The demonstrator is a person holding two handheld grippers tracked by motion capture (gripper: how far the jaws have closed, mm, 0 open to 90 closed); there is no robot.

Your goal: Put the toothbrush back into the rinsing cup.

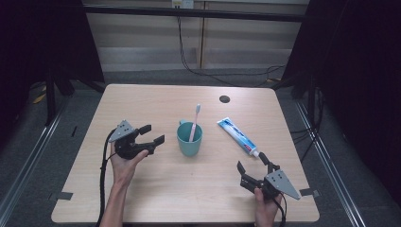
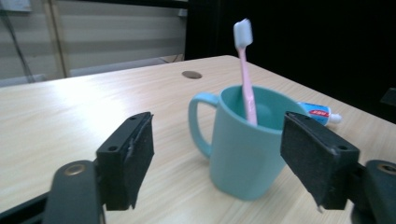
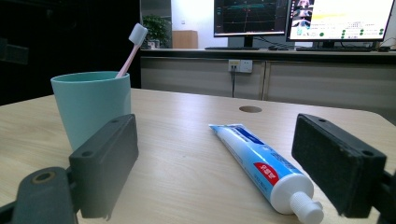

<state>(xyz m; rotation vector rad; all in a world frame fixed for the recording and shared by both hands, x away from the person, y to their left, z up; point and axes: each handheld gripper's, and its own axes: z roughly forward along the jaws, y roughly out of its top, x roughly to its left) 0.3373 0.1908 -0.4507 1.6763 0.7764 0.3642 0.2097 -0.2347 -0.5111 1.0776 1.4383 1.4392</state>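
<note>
My left gripper held over the table's left half, jaws spread wide, empty, my right gripper near the front right corner, jaws likewise parted, empty, both forearms entering from the near edge

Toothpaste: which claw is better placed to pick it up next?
Probably the right. The right claw is open just short of the toothpaste cap, and the tube lies between its jaws in the right gripper view. The left claw is open facing the mug, which stands between it and the tube.
</note>
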